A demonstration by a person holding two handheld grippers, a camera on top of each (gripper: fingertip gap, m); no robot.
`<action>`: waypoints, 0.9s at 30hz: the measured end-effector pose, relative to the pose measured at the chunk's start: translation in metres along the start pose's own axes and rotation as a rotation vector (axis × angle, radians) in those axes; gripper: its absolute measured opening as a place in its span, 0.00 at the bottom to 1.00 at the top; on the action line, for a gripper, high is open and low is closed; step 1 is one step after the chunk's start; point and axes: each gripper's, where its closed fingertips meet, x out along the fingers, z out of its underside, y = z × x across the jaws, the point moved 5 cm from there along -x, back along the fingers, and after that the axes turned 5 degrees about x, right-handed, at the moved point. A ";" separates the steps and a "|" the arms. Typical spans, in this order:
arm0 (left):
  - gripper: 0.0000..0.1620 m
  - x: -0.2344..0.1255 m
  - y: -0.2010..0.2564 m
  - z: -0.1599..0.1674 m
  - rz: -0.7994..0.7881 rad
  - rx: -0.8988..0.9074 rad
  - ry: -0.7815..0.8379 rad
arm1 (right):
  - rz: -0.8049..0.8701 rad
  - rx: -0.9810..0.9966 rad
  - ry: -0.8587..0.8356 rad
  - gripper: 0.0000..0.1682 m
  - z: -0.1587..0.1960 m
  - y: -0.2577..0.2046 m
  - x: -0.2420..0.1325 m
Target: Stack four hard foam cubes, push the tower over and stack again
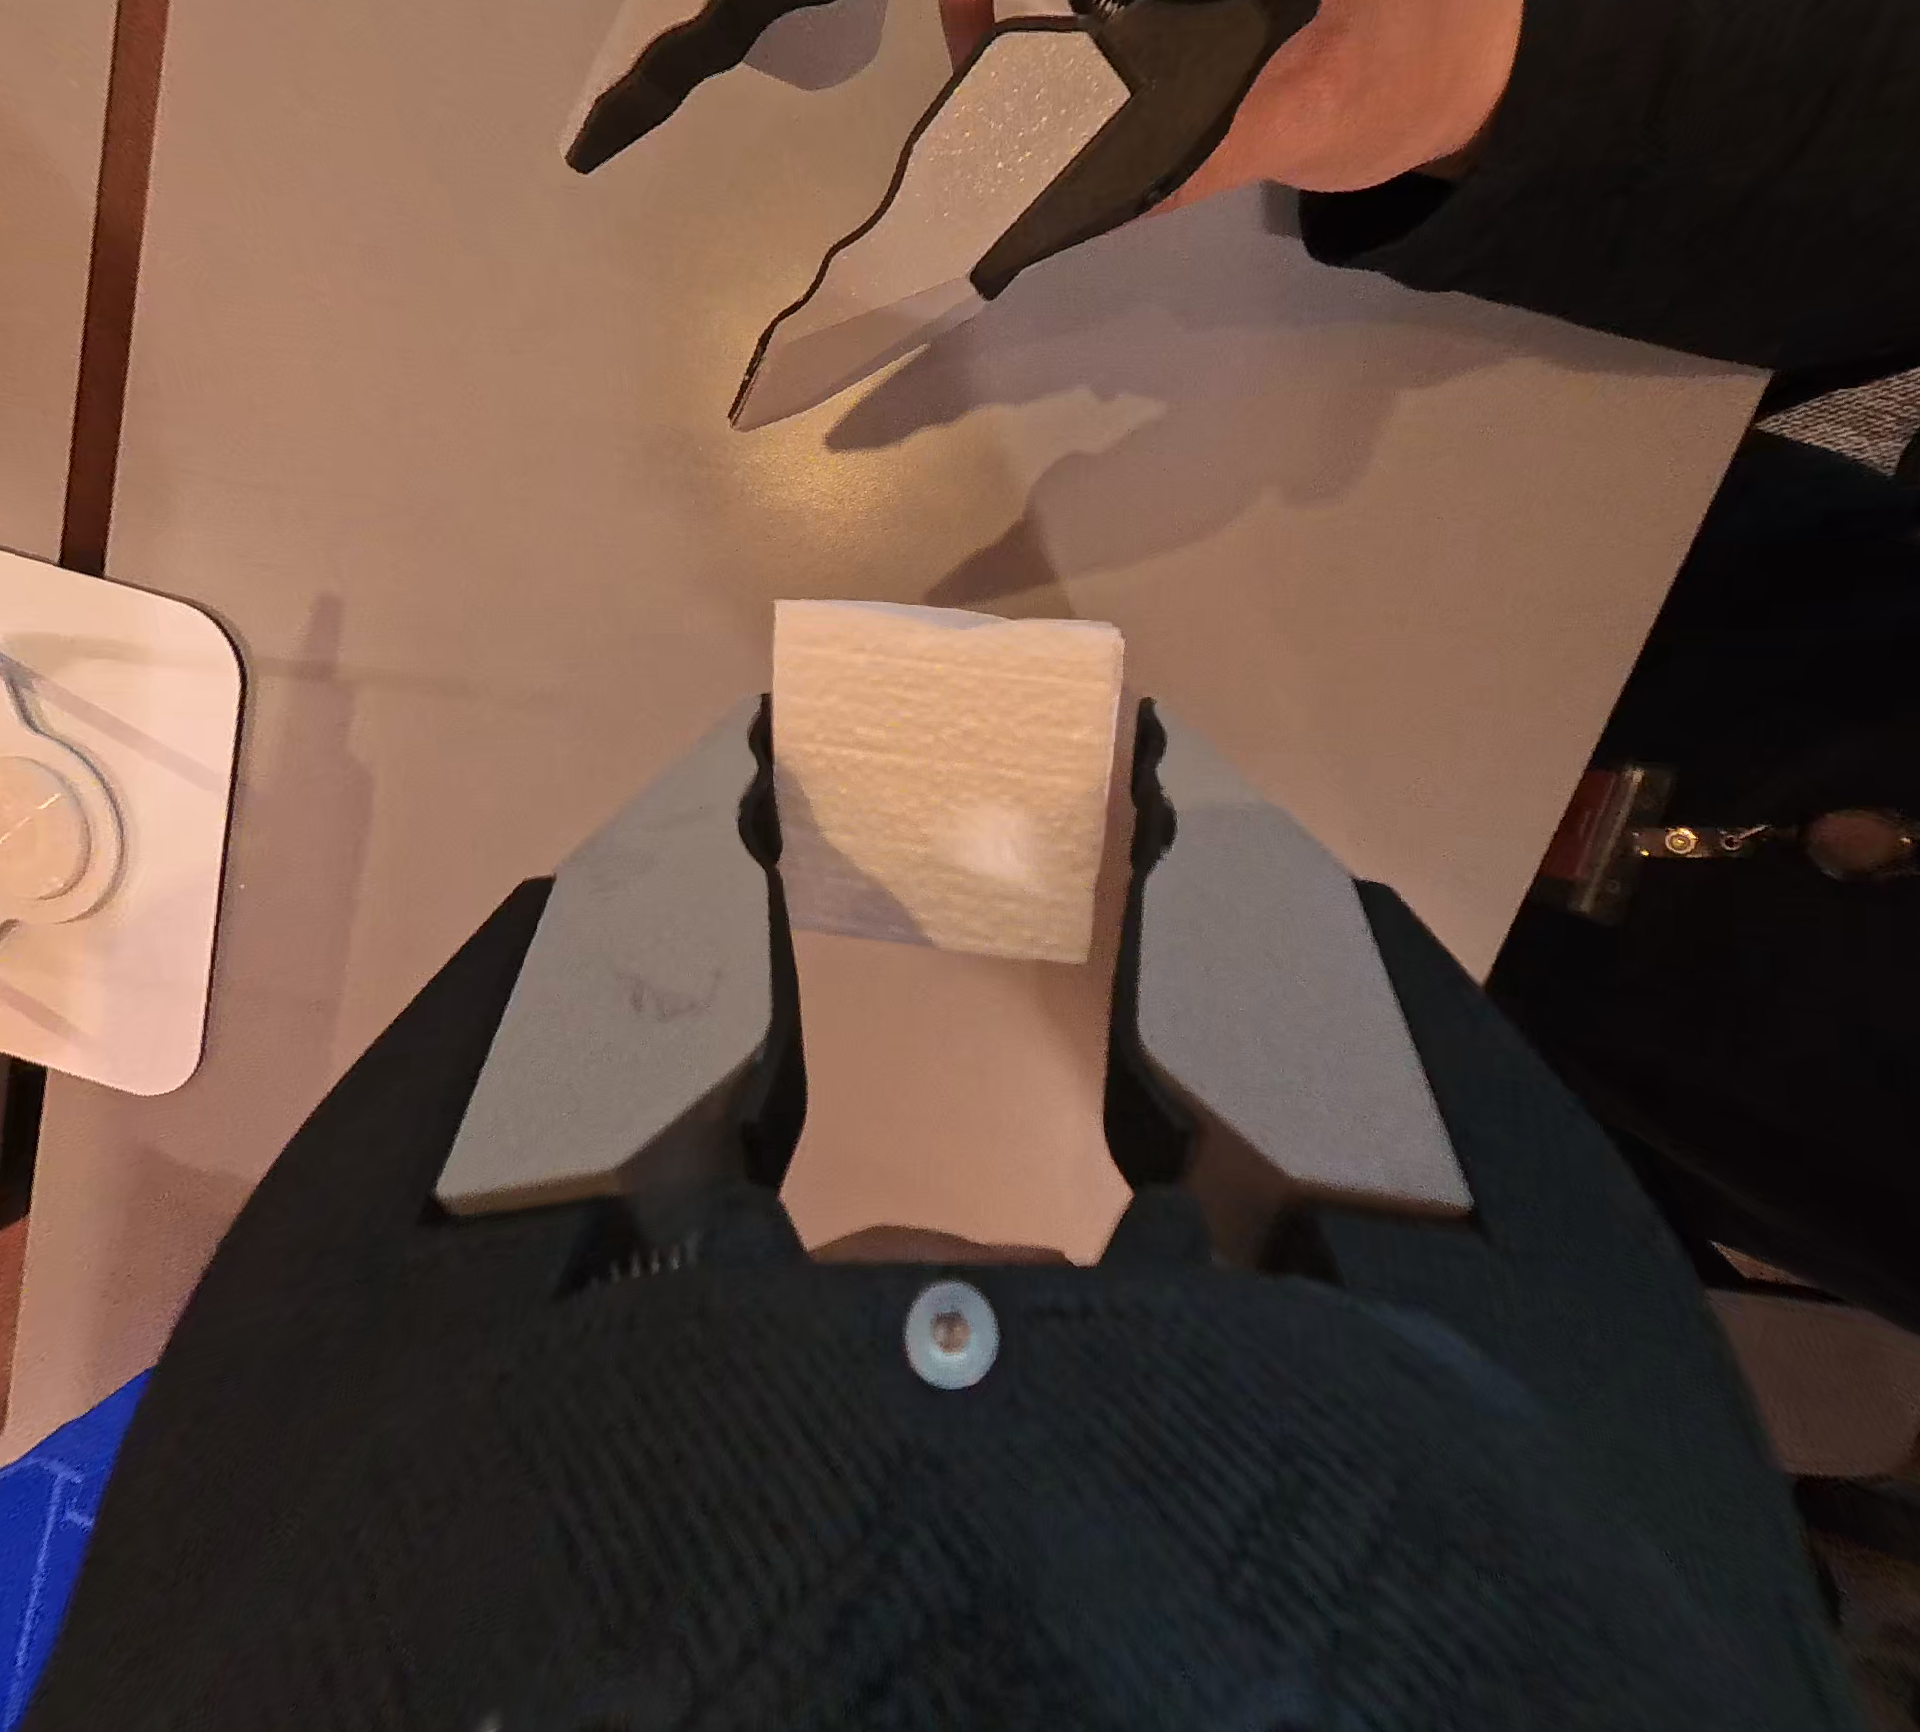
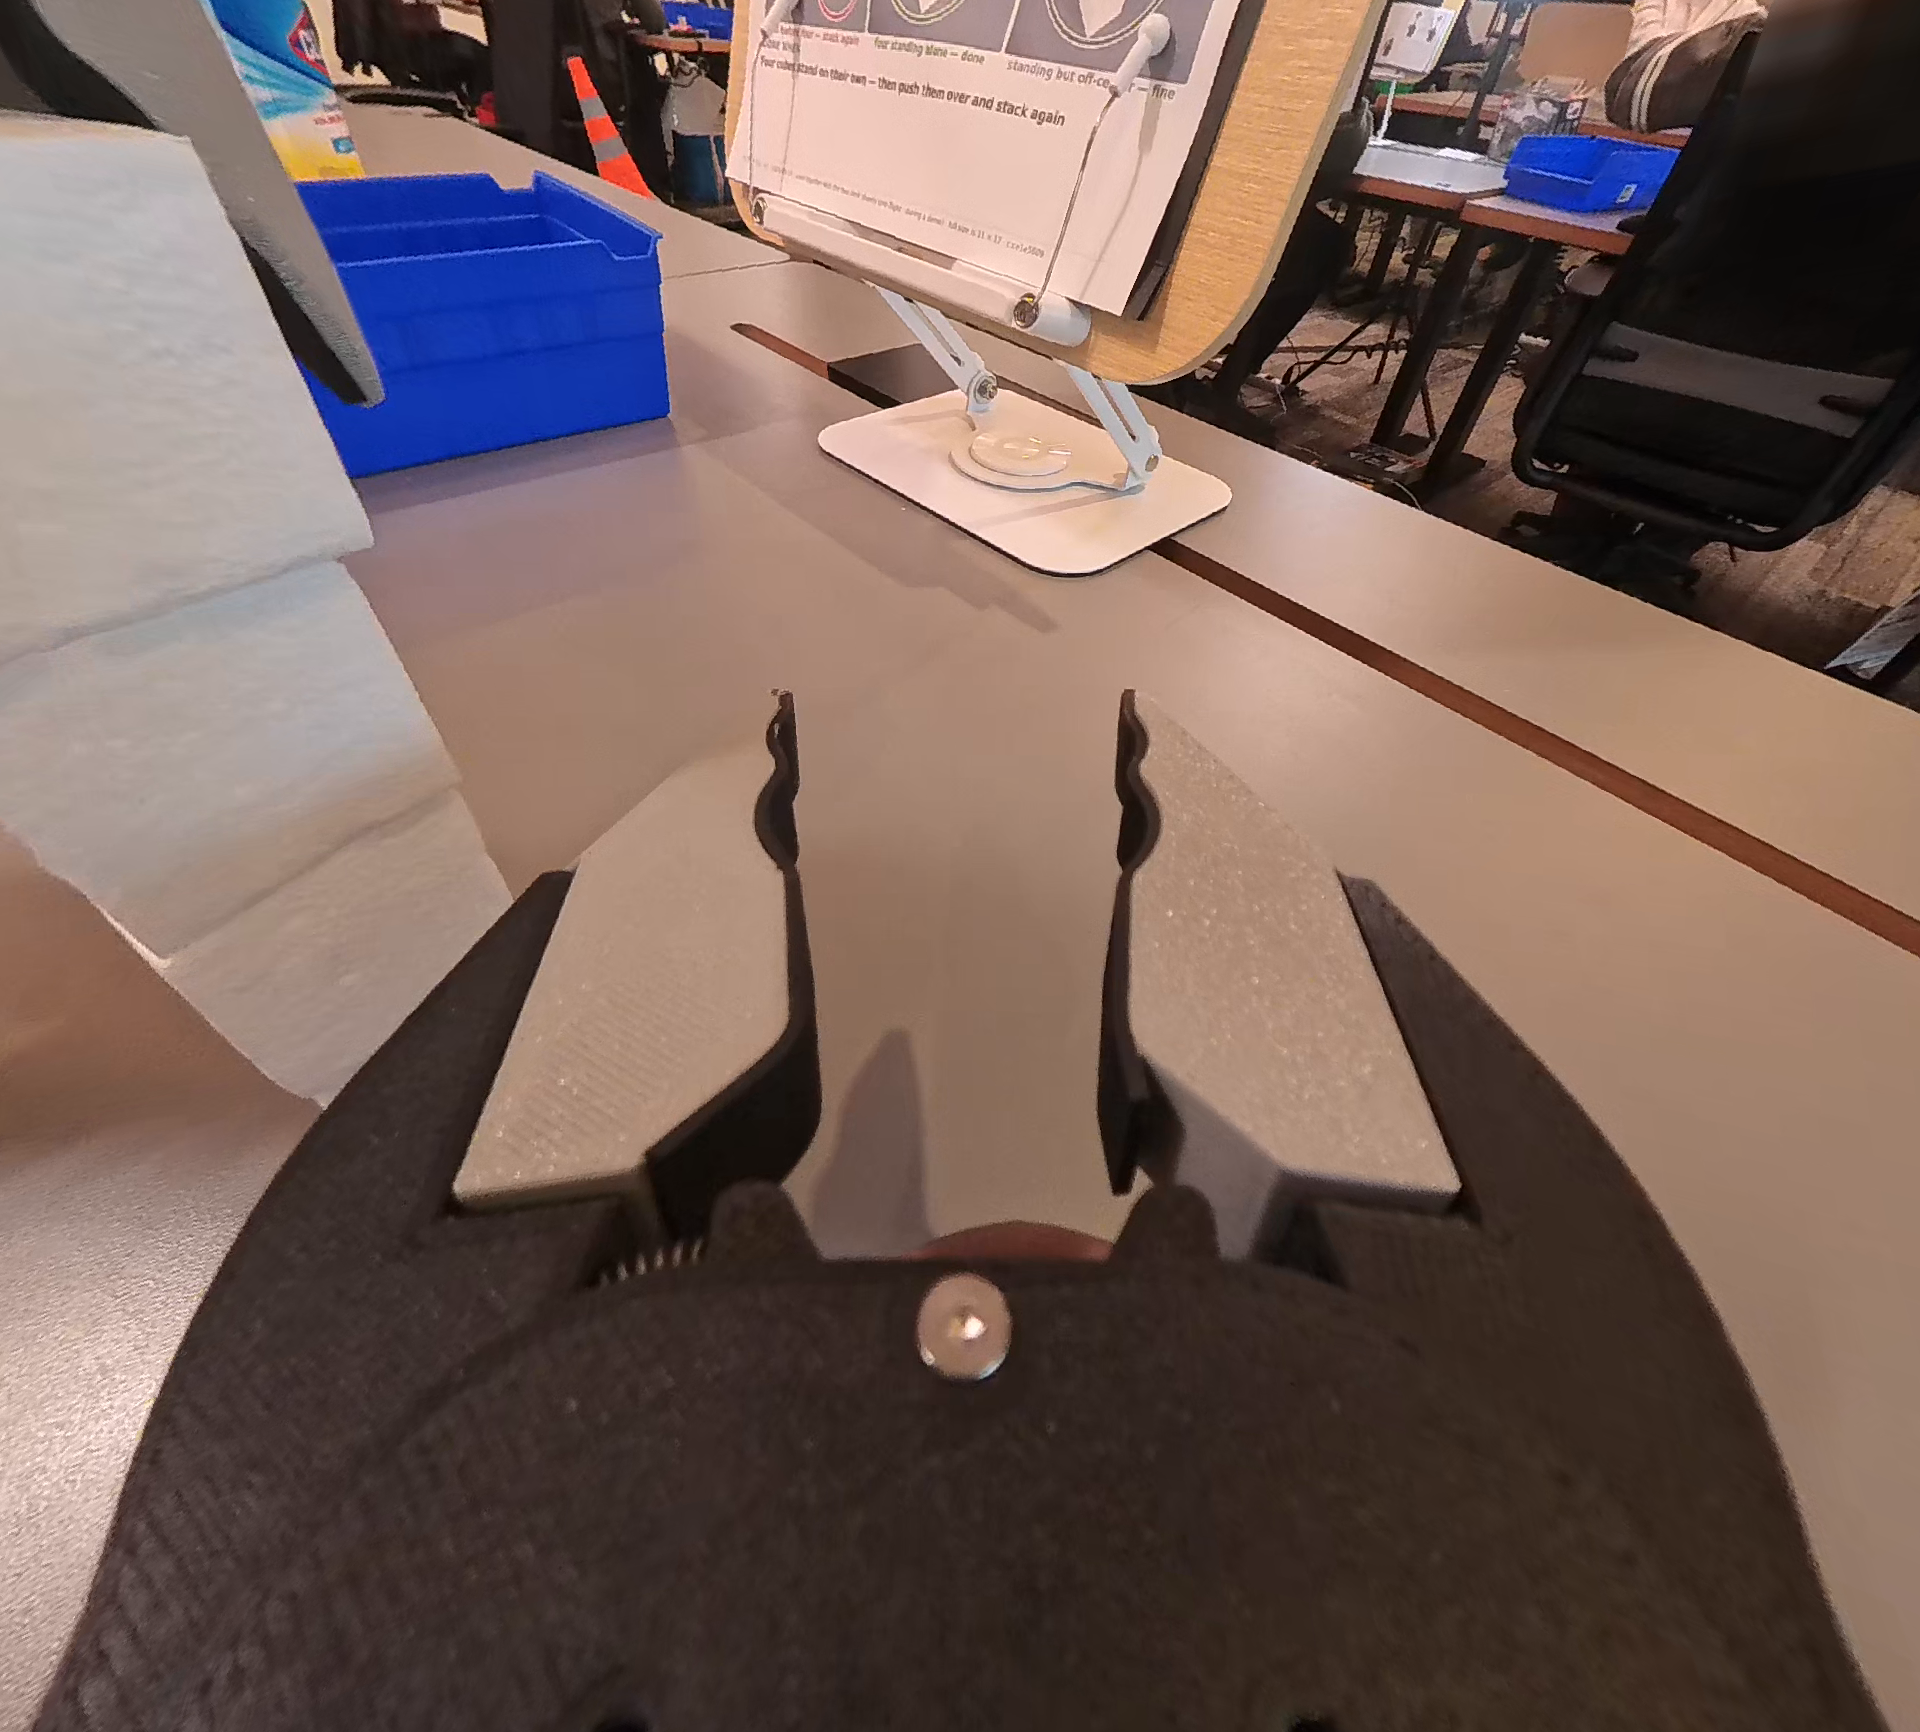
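While my left gripper [image 1: 951,809] clamps the top foam cube [image 1: 951,789] of the stack [image 2: 187,643] on the grey table [image 2: 1351,903], my right gripper [image 2: 956,768] hangs beside it, jaws spread and empty; beyond stand a blue bin [image 2: 499,321] and document stand [image 2: 1023,477].

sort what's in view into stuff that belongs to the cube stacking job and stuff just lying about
Belongs to the job:
- foam cube held in the left tongs
- stack of foam cubes at the left of the right wrist view
- right tongs, open and empty

Just lying about:
- blue bin
- white stand base
- instruction sheet on its board
- office chair
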 end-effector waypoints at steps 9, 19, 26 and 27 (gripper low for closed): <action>0.41 -0.012 0.000 -0.001 0.000 -0.005 0.042 | -0.003 0.002 0.003 0.35 0.000 0.000 -0.001; 0.43 -0.050 0.000 0.014 -0.047 -0.060 0.251 | -0.036 -0.009 0.003 0.36 -0.002 -0.001 -0.004; 0.42 -0.024 -0.011 0.097 -0.150 -0.299 0.406 | -0.359 -0.153 0.001 0.00 -0.006 -0.023 -0.029; 0.41 -0.014 -0.017 0.112 -0.179 -0.338 0.402 | -0.450 -0.195 -0.044 0.00 0.000 -0.033 -0.033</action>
